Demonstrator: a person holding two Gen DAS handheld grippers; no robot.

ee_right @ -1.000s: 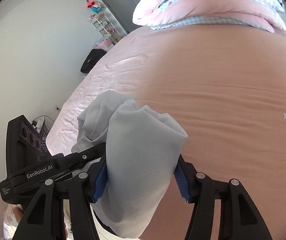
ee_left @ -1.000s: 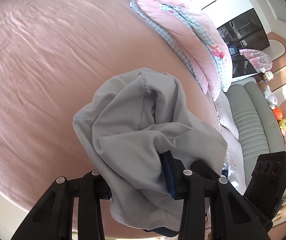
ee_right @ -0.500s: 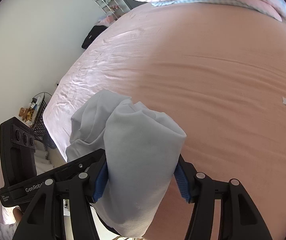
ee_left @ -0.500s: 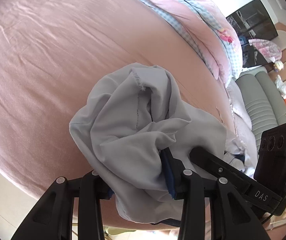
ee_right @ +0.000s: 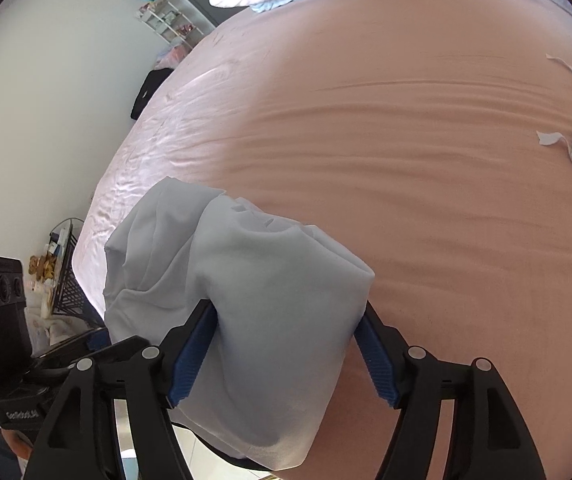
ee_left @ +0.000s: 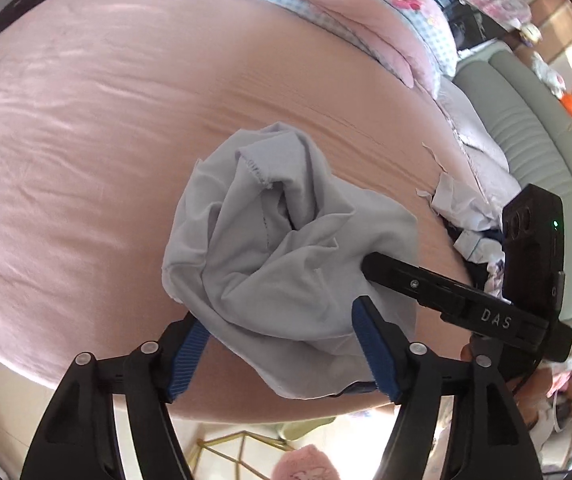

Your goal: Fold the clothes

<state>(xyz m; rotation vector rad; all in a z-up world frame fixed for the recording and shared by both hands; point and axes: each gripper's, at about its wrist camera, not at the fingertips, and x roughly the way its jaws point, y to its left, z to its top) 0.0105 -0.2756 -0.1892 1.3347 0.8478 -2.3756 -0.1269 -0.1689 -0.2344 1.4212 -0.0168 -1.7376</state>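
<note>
A crumpled light grey garment [ee_left: 278,248] lies bunched on the pink bed sheet [ee_left: 86,140], close to the near edge, with its lower hem hanging over. My left gripper [ee_left: 272,312] straddles it and its jaws are opening. The left pad stands clear of the cloth, which lies loose between the fingers. In the right wrist view the same garment [ee_right: 270,280] fills the gap of my right gripper [ee_right: 286,306]. Those jaws are also opening, with both blue pads still against the fabric. The right gripper's finger [ee_left: 438,288] pokes into the bundle from the right.
A pink and blue-check quilt [ee_left: 366,0] is heaped at the bed's far end. More clothes [ee_left: 466,216] lie at the right side, beside a grey sofa [ee_left: 534,132]. A black item [ee_right: 146,92] rests at the far left edge. A wire basket [ee_right: 62,272] stands on the floor.
Both grippers came down and set the bundle on the sheet. The left jaws spread wide and let the cloth go slack. The right jaws widened a little.
</note>
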